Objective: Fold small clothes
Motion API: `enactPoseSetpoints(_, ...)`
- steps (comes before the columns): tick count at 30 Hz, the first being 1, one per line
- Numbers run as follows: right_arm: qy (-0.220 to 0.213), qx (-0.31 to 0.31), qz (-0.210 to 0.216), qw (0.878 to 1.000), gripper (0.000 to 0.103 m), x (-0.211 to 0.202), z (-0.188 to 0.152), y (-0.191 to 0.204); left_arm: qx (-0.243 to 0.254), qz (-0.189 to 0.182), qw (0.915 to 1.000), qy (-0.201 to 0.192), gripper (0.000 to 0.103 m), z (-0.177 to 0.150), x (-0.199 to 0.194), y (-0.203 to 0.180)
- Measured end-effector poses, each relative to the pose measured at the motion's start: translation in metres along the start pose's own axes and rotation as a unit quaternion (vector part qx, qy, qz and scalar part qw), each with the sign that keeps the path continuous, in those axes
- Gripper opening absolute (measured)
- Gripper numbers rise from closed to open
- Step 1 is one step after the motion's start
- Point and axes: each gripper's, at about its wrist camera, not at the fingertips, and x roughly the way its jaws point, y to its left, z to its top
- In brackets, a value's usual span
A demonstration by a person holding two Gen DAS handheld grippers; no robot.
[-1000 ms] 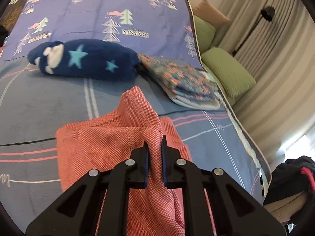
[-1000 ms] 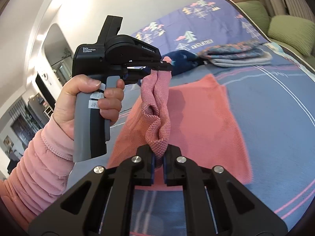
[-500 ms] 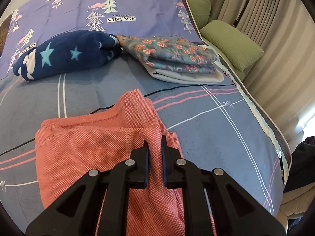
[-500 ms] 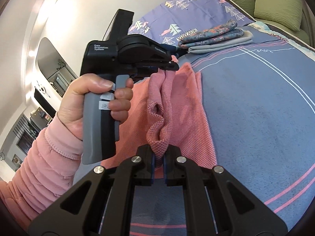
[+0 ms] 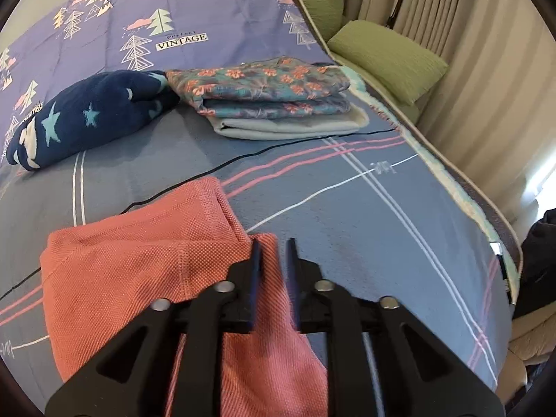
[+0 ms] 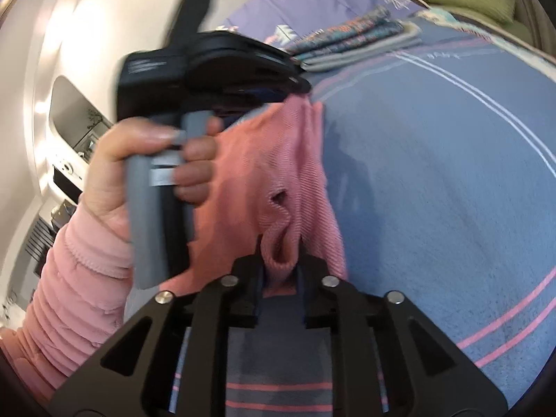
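Observation:
A coral-pink knit garment (image 5: 139, 264) lies folded on the blue bedspread (image 5: 347, 208). My left gripper (image 5: 274, 243) sits low over its right edge with the jaws slightly parted; the cloth lies under them, no longer pinched. My right gripper (image 6: 279, 243) has its jaws a little apart with a loose fold of the same garment (image 6: 278, 180) between them. The right wrist view is blurred and shows the person's hand holding the left gripper's handle (image 6: 156, 187) just beyond.
A folded floral garment on a pale one (image 5: 274, 104) and a rolled navy star blanket (image 5: 87, 118) lie farther up the bed. Green pillows (image 5: 389, 59) and curtains are on the right. The bed's right edge (image 5: 486, 215) is close.
Both grippers came down to the bed with the pink garment, laying the lifted fold flat. Both jaws, shut on the cloth before, have parted slightly.

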Motion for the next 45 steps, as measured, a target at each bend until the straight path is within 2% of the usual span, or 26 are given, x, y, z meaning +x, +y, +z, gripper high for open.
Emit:
enactPoseSetpoints(2,0.005,0.007,0.013,1.000,0.016,-0.003,0.000,-0.006,-0.010,-0.002,0.9997,-0.021,0.049,-0.002,-0.016,0.006)
enactPoseSetpoints(3,0.008,0.010,0.020,1.000,0.016,-0.005,0.000,-0.010,-0.013,0.001,0.9993,-0.035,0.052,-0.004,-0.027,0.010)
enactPoseSetpoints(7,0.014,0.020,0.044,0.999,0.017,-0.008,-0.002,-0.018,-0.032,0.011,0.9977,-0.058,0.056,-0.023,-0.063,0.034)
enactPoseSetpoints(8,0.014,0.020,0.046,0.999,0.019,-0.009,-0.002,-0.018,-0.036,0.017,0.9973,-0.062,0.060,-0.031,-0.071,0.041)
enactPoseSetpoints(9,0.015,0.018,0.050,0.998,0.020,-0.010,-0.002,-0.018,-0.038,0.026,0.9967,-0.067,0.064,-0.044,-0.081,0.049)
enactPoseSetpoints(14,0.026,-0.011,0.040,0.999,0.033,-0.006,0.000,-0.006,-0.028,0.081,0.9932,-0.079,0.065,-0.108,-0.120,0.073)
enactPoseSetpoints(17,0.034,-0.023,0.030,0.999,0.034,-0.002,0.003,0.001,-0.027,0.093,0.9923,-0.076,0.068,-0.148,-0.143,0.085)
enactPoseSetpoints(18,0.034,-0.023,0.026,0.999,0.033,0.000,0.005,0.003,-0.028,0.093,0.9924,-0.076,0.071,-0.161,-0.150,0.087)
enactPoseSetpoints(19,0.032,-0.022,0.018,0.999,0.023,0.000,0.008,0.005,-0.030,0.090,0.9926,-0.076,0.074,-0.174,-0.157,0.088)
enactPoseSetpoints(20,0.029,-0.022,0.016,0.999,0.006,0.001,0.010,0.005,-0.031,0.085,0.9930,-0.076,0.078,-0.184,-0.162,0.088)
enactPoseSetpoints(24,-0.014,-0.010,0.051,0.999,0.006,-0.021,0.024,0.017,-0.003,0.079,0.9950,-0.062,0.078,-0.212,-0.162,0.075)
enactPoseSetpoints(26,-0.025,-0.014,0.031,0.999,0.006,-0.028,0.027,0.020,0.020,0.087,0.9943,-0.057,0.078,-0.219,-0.152,0.065)
enactPoseSetpoints(28,-0.018,-0.002,0.003,1.000,0.006,-0.023,0.028,0.010,0.030,0.098,0.9934,-0.053,0.078,-0.220,-0.143,0.058)
enactPoseSetpoints(29,-0.007,0.007,-0.011,1.000,0.006,-0.019,0.026,0.002,0.036,0.116,0.9913,-0.051,0.078,-0.220,-0.137,0.055)
enactPoseSetpoints(30,0.018,0.017,-0.025,0.999,0.008,-0.009,0.021,-0.008,0.044,0.137,0.9885,-0.047,0.078,-0.219,-0.131,0.052)
enactPoseSetpoints(31,0.039,0.022,-0.035,0.998,0.017,-0.003,0.015,-0.014,0.055,0.160,0.9847,-0.041,0.078,-0.219,-0.124,0.050)
enactPoseSetpoints(33,0.031,0.023,-0.026,0.999,0.021,-0.006,0.007,-0.018,0.061,0.174,0.9821,-0.039,0.078,-0.220,-0.119,0.050)
enactPoseSetpoints(35,0.022,0.007,-0.025,0.999,0.041,-0.016,0.008,-0.013,0.055,0.170,0.9831,-0.041,0.078,-0.221,-0.122,0.054)
enactPoseSetpoints(36,0.000,-0.011,-0.040,0.999,0.048,-0.025,0.010,-0.009,0.050,0.172,0.9830,-0.042,0.078,-0.221,-0.124,0.056)
enactPoseSetpoints(38,-0.022,-0.038,-0.064,0.997,0.048,-0.034,0.016,-0.002,0.038,0.179,0.9821,-0.042,0.078,-0.221,-0.128,0.064)
enactPoseSetpoints(39,-0.029,-0.045,-0.062,0.997,0.047,-0.036,0.019,0.001,0.030,0.176,0.9831,-0.042,0.078,-0.221,-0.131,0.067)
enactPoseSetpoints(42,-0.026,-0.066,-0.042,0.997,0.031,-0.031,0.027,0.012,0.004,0.164,0.9856,-0.044,0.078,-0.227,-0.138,0.074)
enactPoseSetpoints(44,-0.022,-0.088,-0.028,0.995,0.014,-0.025,0.034,0.022,0.005,0.166,0.9852,-0.042,0.078,-0.229,-0.139,0.072)
enactPoseSetpoints(45,-0.022,-0.097,-0.020,0.995,0.013,-0.022,0.035,0.026,0.010,0.172,0.9842,-0.040,0.078,-0.231,-0.140,0.071)
